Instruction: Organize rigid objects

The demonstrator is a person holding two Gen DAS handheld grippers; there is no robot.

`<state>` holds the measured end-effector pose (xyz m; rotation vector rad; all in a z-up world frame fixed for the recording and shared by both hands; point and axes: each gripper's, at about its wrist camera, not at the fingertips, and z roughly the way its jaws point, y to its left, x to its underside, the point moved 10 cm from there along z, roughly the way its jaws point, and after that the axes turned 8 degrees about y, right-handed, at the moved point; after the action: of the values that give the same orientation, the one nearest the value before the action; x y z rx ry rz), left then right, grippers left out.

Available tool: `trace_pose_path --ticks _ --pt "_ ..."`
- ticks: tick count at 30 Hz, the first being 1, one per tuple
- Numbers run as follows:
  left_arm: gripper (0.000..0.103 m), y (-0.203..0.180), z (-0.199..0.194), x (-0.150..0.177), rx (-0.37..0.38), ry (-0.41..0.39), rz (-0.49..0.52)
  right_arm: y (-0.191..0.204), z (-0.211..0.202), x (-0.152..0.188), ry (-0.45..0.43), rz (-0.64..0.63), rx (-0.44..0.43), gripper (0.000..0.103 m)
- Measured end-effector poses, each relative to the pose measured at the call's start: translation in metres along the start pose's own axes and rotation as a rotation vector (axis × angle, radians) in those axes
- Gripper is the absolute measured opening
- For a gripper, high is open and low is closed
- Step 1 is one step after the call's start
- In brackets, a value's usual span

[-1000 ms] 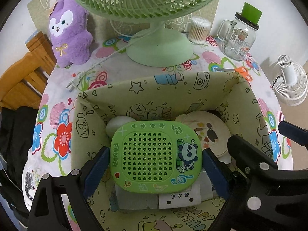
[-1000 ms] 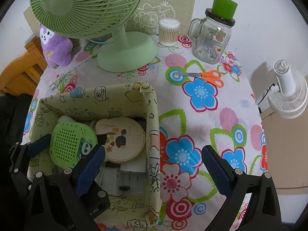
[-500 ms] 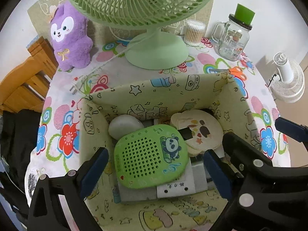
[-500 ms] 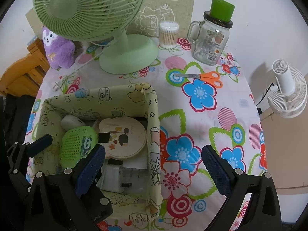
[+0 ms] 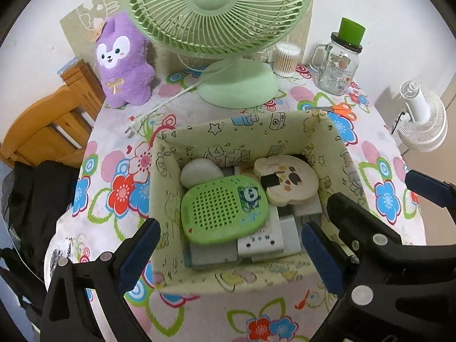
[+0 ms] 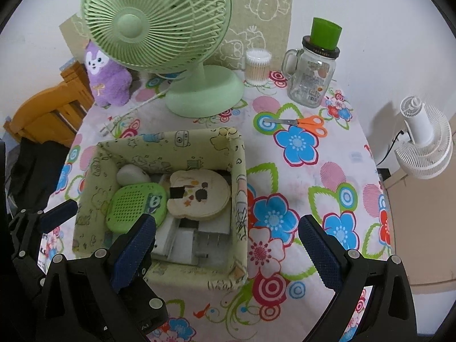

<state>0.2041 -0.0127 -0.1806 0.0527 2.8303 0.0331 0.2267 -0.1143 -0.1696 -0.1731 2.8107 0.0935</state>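
Lying in the fabric bin (image 5: 327, 131) at frame centre, the green speaker (image 5: 223, 213) is resting loose (both grippers, left gripper (image 5: 228, 252) and right gripper (image 6: 225, 242), are gaping wide, holding nothing).

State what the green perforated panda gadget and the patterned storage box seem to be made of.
Green perforated panda gadget: likely moulded plastic with a smooth, slightly glossy finish and even punched holes. Patterned storage box: probably fabric-covered board, matte, with soft, slightly bowed walls.

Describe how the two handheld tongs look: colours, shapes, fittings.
Both the left tongs and right tongs have matte black angular plastic arms studded with round silver bolt heads. Each finger ends in a dark blue, finely textured rectangular pad. No cables or sleeves show.
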Motion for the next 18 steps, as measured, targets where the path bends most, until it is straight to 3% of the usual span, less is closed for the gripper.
trace_pose_path --ticks 18 --pt "0.1 0.01 -0.057 0.028 0.008 -0.072 0.004 -0.006 -0.054 0.029 -0.072 0.002 -0.022 0.101"
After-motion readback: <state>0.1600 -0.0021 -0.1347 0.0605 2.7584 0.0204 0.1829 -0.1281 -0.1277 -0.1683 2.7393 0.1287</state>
